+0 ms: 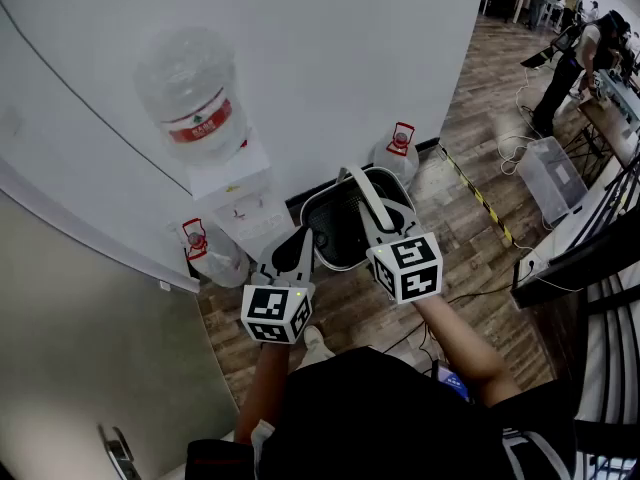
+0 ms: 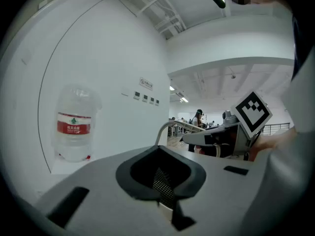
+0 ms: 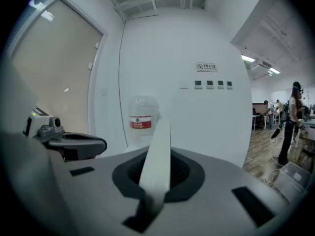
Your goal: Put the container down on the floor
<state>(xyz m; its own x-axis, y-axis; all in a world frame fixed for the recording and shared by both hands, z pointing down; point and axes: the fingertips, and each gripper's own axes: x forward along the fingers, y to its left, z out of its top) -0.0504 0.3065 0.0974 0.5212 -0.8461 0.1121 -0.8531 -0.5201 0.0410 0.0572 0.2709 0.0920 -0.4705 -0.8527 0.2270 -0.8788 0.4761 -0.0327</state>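
A black mesh container [image 1: 338, 230] with a white bail handle [image 1: 368, 198] hangs above the wooden floor, in front of a water dispenser. My right gripper [image 1: 380, 230] is shut on that handle, which rises as a white strip [image 3: 158, 161] from between its jaws [image 3: 147, 208]. My left gripper [image 1: 299, 246] meets the container's left rim. In the left gripper view a strip of black mesh [image 2: 160, 182] sits edge-on in the closed jaws [image 2: 165, 201], and the handle [image 2: 163, 131] arcs behind it.
A white water dispenser [image 1: 236, 194] with an upturned bottle [image 1: 193, 96] stands against the wall. Two spare jugs [image 1: 207, 253] [image 1: 397, 154] sit on the floor beside it. A clear plastic box [image 1: 551, 173], cables, desks and people are at the right.
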